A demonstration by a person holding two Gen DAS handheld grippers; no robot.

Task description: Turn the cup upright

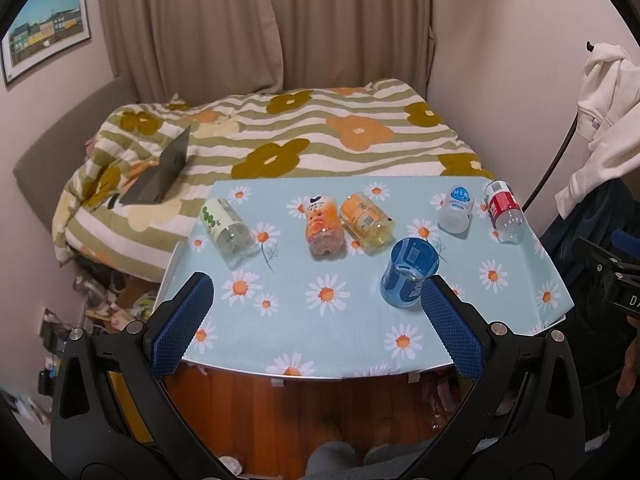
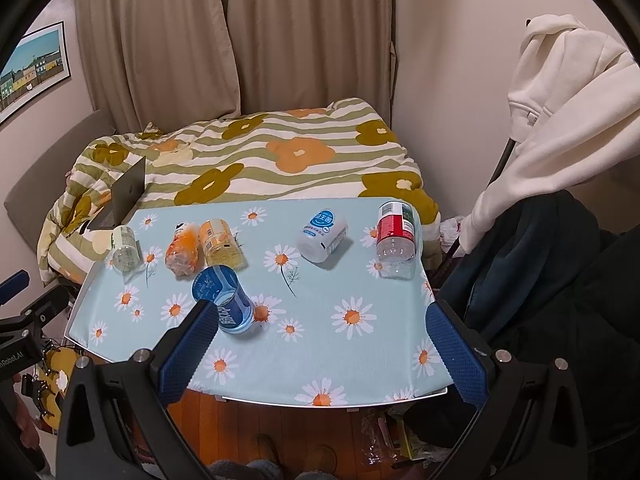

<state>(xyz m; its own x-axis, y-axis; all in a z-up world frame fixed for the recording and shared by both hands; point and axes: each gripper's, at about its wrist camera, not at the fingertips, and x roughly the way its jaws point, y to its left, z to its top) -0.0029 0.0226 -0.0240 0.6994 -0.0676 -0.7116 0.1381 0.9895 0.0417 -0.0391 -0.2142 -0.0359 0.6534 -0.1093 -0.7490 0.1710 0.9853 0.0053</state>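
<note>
Hovering off the table's (image 1: 320, 344) near edge, left claw (image 1: 320, 312) and right claw (image 2: 320, 340) both spread wide and empty; blue cup (image 1: 408, 276) standing upright near the front edge, five others lying tipped toward the far edge.

A pale blue tablecloth printed with white daisies (image 1: 332, 332) covers a small table in front of a bed with a green-striped flowered quilt (image 1: 304, 136). The left gripper (image 1: 318, 302) hangs over the near edge, its two blue-padded fingers (image 1: 182, 322) spread wide and holding nothing. Just beyond the right finger, a blue-labelled clear plastic cup (image 1: 408, 272) stands on the cloth with its rim uppermost. Farther back five cups lie on their sides in a row: a green-labelled one (image 1: 226, 226) at the left, an orange-patterned one (image 1: 322, 226), a yellow one (image 1: 366, 220) just beside it, a white one (image 1: 456, 208), and a red-labelled clear one (image 1: 505, 212) at the right edge. A grey laptop (image 1: 162, 172) rests on the quilt.
</note>
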